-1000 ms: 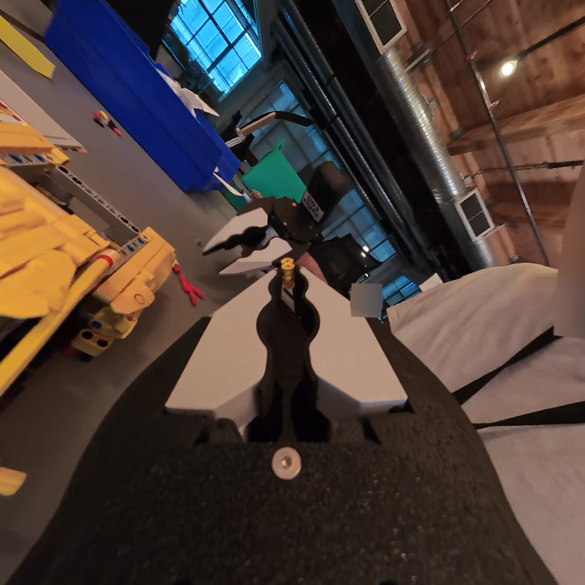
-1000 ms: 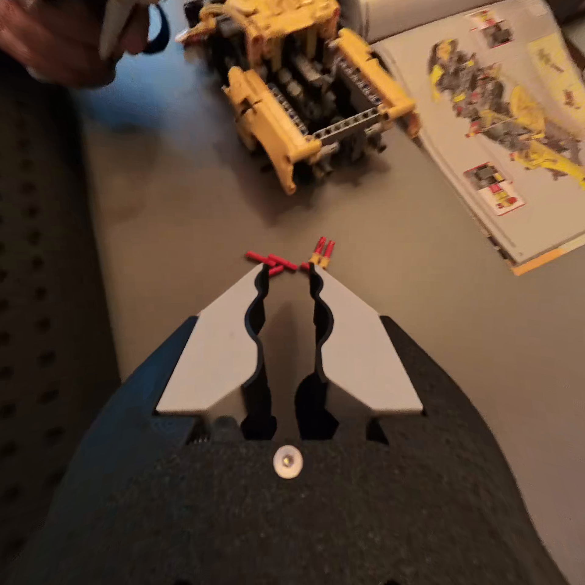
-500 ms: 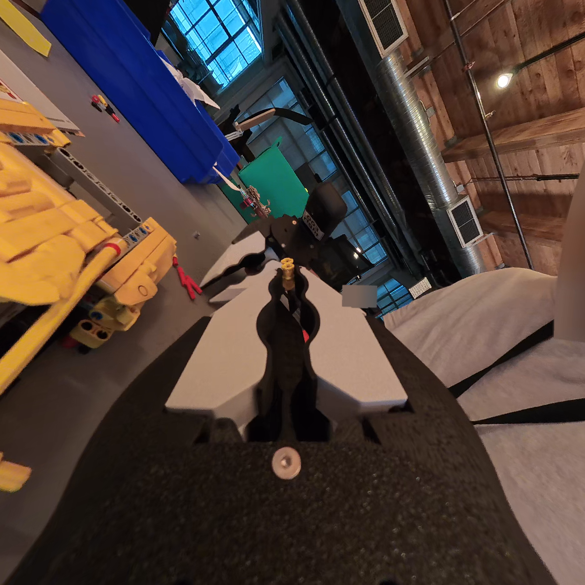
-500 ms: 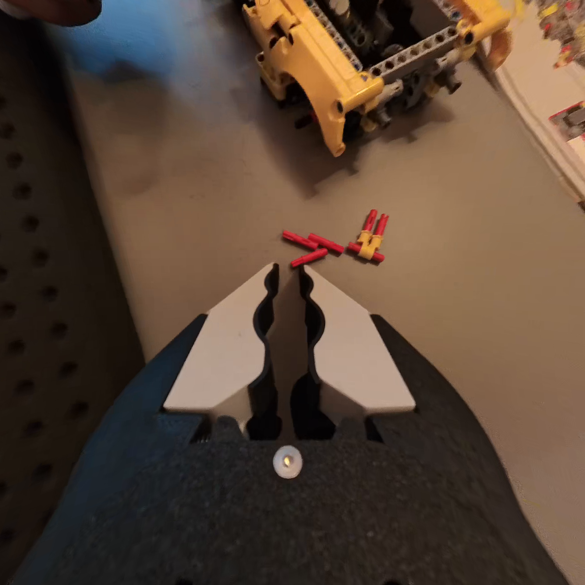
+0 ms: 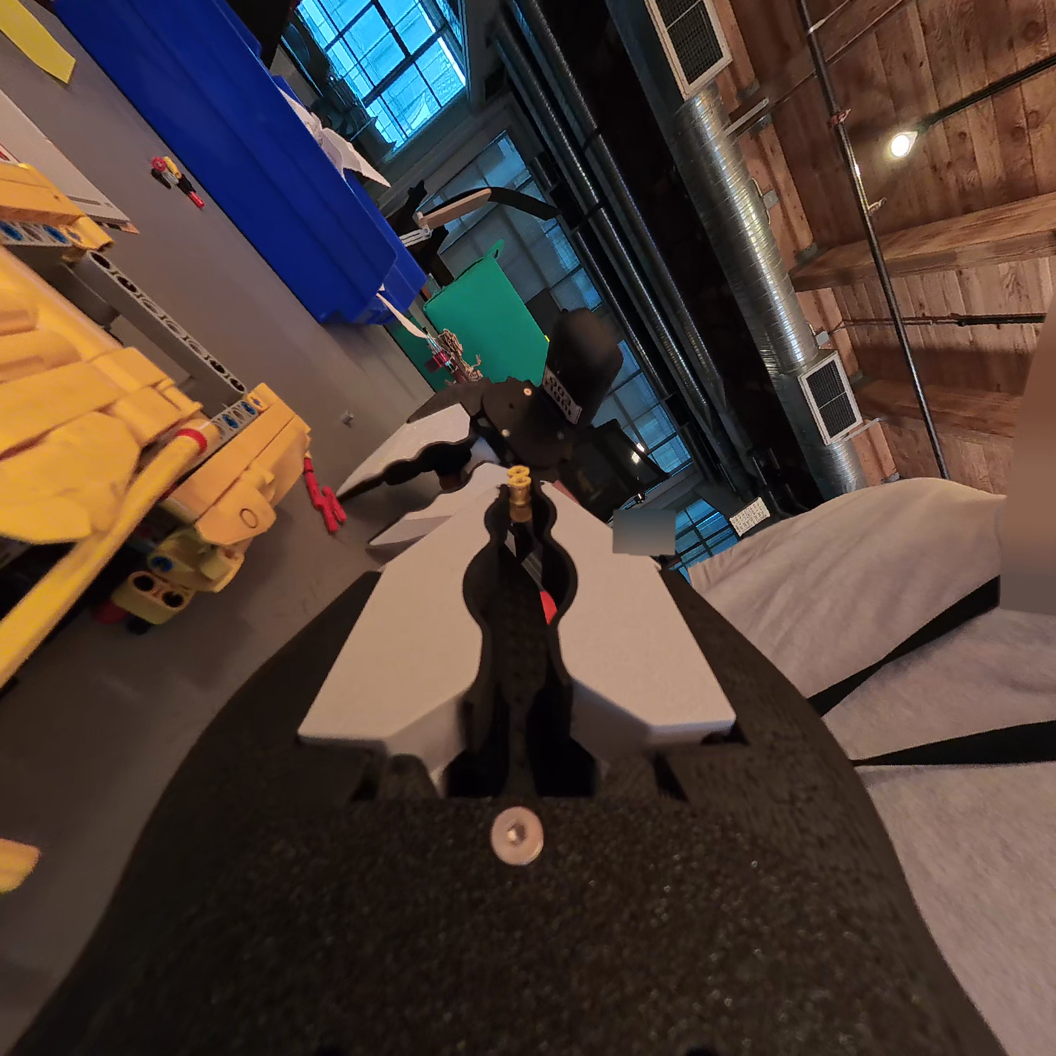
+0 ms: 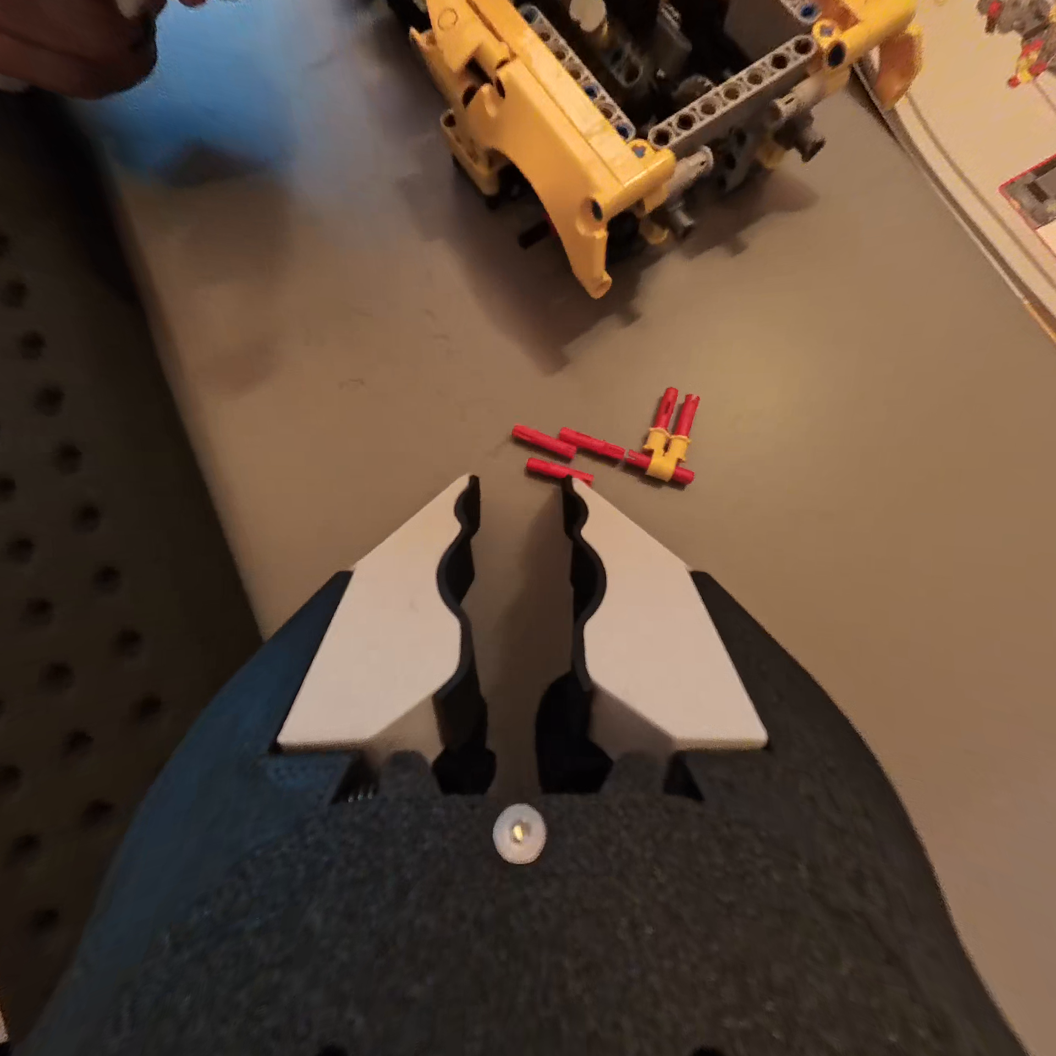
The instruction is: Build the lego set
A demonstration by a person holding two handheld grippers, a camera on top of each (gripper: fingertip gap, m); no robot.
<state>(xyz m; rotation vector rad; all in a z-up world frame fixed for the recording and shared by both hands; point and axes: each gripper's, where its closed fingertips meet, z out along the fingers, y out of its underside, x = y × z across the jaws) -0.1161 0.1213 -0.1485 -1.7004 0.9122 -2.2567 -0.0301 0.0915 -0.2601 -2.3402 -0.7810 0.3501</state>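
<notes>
The left gripper has its jaws closed on a small yellow lego connector, which pokes out past the fingertips and is lifted clear of the grey desk. To one side of that gripper, the large yellow lego model stands on the desk, its grey holed beam spanning the open frame. The right gripper hangs just above the desk on the near side of the model, jaws parted with nothing between them. Just beyond its fingertips lie three loose red pins, and touching the end of that cluster is a little yellow-and-red pin assembly, all of them well apart from the model. An open instruction booklet lies beside the model's far corner. A blue bin stands at the desk's edge beyond the model.
</notes>
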